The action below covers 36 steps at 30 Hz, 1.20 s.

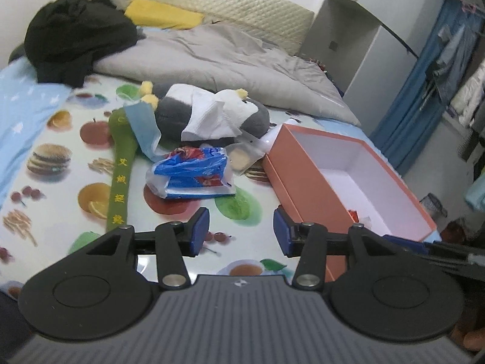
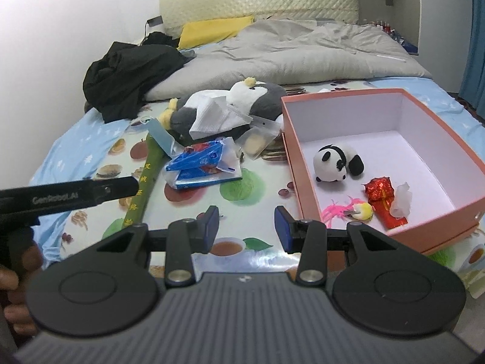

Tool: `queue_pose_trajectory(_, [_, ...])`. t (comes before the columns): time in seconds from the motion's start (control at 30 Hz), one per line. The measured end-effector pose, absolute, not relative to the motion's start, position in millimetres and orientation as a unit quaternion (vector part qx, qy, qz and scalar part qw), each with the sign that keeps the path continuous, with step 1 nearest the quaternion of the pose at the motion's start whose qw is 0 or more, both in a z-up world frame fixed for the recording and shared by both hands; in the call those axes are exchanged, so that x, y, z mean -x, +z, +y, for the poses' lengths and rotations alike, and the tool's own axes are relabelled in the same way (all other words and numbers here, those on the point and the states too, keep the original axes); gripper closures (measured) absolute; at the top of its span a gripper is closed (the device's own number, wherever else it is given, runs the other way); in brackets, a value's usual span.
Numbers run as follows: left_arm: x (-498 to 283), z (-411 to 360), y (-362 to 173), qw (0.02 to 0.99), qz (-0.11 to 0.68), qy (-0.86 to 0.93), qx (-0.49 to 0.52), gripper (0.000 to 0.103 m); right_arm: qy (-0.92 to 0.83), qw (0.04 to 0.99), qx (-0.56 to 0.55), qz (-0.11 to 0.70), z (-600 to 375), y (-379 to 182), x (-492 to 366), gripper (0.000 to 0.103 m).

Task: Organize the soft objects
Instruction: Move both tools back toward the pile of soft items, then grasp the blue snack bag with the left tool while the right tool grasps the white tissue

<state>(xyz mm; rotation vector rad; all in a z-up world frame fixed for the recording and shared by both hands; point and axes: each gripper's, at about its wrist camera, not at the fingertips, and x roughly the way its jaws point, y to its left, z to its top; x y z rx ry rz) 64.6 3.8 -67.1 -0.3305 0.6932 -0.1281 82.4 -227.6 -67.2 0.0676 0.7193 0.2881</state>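
A grey and white penguin plush (image 1: pixel 212 112) (image 2: pixel 230 103) lies mid-bed with a white tissue (image 1: pixel 209 118) draped on it. In front lie a green plush stick (image 1: pixel 121 170) (image 2: pixel 148 176), a blue plastic bag (image 1: pixel 194 173) (image 2: pixel 203 166) and a clear pouch (image 1: pixel 242 154) (image 2: pixel 257 142). The orange box (image 1: pixel 303 182) (image 2: pixel 291 139) on the right holds a panda plush (image 2: pixel 336 162), a red foil packet (image 2: pixel 382 197) and a pink-yellow fluffy toy (image 2: pixel 348 209). My left gripper (image 1: pixel 241 232) hovers open near the box's near corner. My right gripper (image 2: pixel 246 229) is open over the sheet, left of the box.
A black garment (image 1: pixel 75 36) (image 2: pixel 130 72), a grey duvet (image 1: pixel 227 60) (image 2: pixel 303 51) and a yellow pillow (image 1: pixel 163 15) lie toward the headboard. A light blue mask (image 1: pixel 142 127) rests by the penguin. A hand holds the left tool's black bar (image 2: pixel 75 194). The floor drops off right of the box.
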Motion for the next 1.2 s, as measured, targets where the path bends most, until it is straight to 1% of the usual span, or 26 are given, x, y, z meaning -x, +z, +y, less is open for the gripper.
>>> queue_pose_trajectory(0.1, [-81,9,-77,0.922,0.339,-0.057,0.179,0.050,0.144,0.923,-0.033,0.355,-225,-70,-95,0.059])
queue_pose_trajectory(0.3, [-120,35,-100,0.906,0.332,0.009,0.262,0.050,0.155,0.919,-0.029,0.362,-214,-74,-132,0.059])
queue_pose_trajectory(0.43, [-150,52,-118,0.887,0.341,0.025,0.310,0.050,0.161,0.918,-0.028,0.361,-201,-73,-159,0.059])
queue_pose_trajectory(0.67, [-194,66,-155,0.854,0.373,0.021,0.362,0.049,0.173,0.915,-0.036,0.362,-177,-85,-207,0.059])
queue_pose_trajectory(0.7, [-199,68,-161,0.848,0.378,0.022,0.371,0.049,0.176,0.913,-0.041,0.365,-174,-88,-214,0.057])
queue_pose_trajectory(0.73, [-203,69,-167,0.841,0.381,0.019,0.383,0.049,0.179,0.911,-0.044,0.368,-171,-90,-221,0.050])
queue_pose_trajectory(0.8, [-211,73,-178,0.828,0.387,0.013,0.407,0.049,0.181,0.909,-0.048,0.372,-164,-95,-235,0.042])
queue_pose_trajectory(1.03, [-239,79,-209,0.787,0.410,0.002,0.461,0.049,0.180,0.904,-0.072,0.381,-148,-106,-281,0.041])
queue_pose_trajectory(1.2, [-249,84,-221,0.773,0.398,-0.004,0.494,0.049,0.203,0.889,-0.101,0.398,-133,-114,-314,0.041])
